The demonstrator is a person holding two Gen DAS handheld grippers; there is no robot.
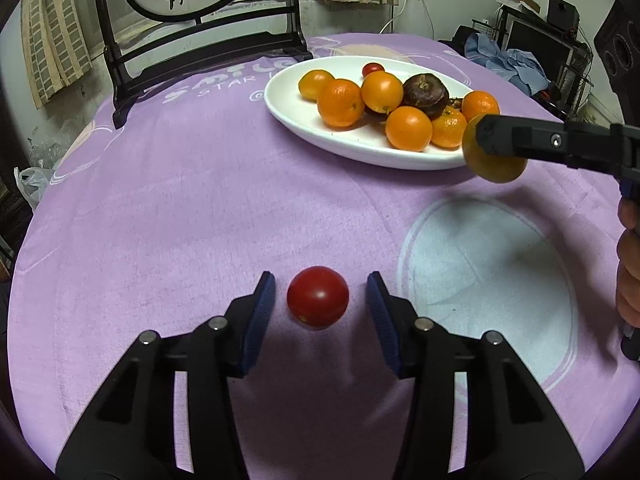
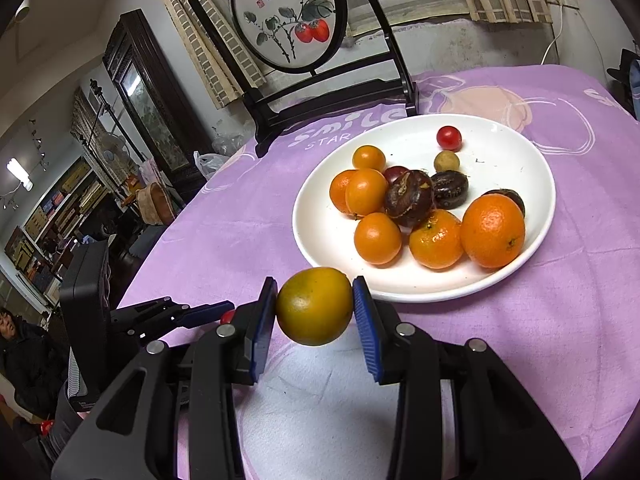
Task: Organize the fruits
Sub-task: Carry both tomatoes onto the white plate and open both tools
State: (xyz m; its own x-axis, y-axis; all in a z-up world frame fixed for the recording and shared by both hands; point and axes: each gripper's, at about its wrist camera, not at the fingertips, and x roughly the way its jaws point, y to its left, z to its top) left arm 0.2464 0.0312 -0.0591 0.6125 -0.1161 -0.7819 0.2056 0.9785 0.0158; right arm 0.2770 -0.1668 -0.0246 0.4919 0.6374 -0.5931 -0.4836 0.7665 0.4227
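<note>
Tomato [image 1: 318, 297]: thin-skinned, soft; your left gripper [image 1: 320, 300] flanks it, not touching; pinch its middle gently.
Right gripper [image 2: 314, 307]: clamps the greenish orange [image 2: 314, 306].

A matt, slightly fuzzy purple cloth [image 1: 192, 208] covers the desk. The white plate [image 2: 532, 168] looks like glossy, smooth ceramic. The red tomato [image 1: 318, 297] is shiny-skinned. Ribbed blue pads face the matt black plastic fingers [image 1: 260, 320].
</note>
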